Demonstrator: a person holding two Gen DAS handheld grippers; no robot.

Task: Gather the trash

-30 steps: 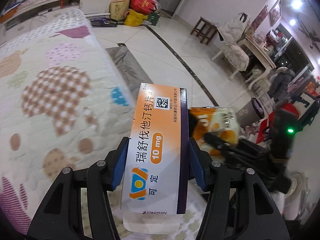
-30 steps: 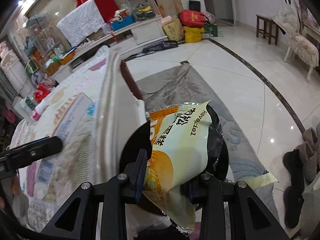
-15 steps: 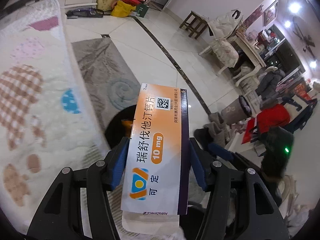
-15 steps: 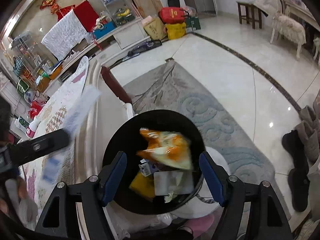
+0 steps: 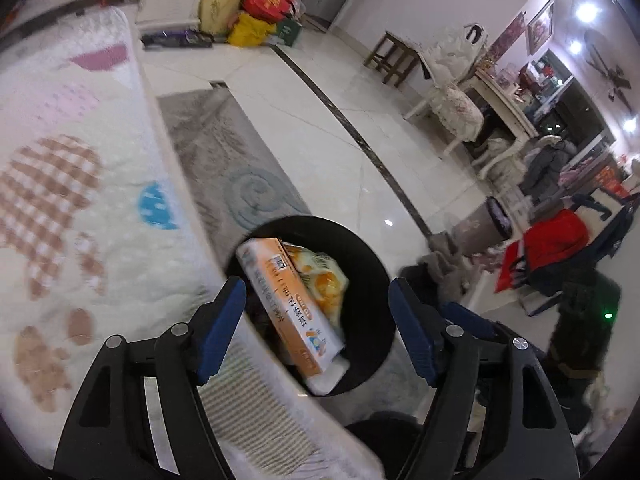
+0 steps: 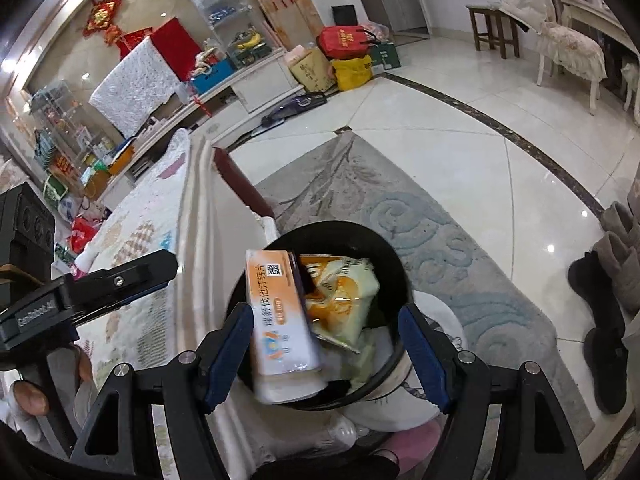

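Orange med box (image 5: 292, 300) tilted atop snack bag (image 5: 324, 280) in black bin (image 5: 372, 276).

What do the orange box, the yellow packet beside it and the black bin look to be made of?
Orange box: printed cardboard with a slightly glossy coat, judging by its crisp folded edges and flat printed faces.
Yellow packet: thin plastic or foil film, probably; it is crumpled and shows shiny highlights.
Black bin: looks like smooth moulded plastic with an even round rim, though a dark liner cannot be ruled out.
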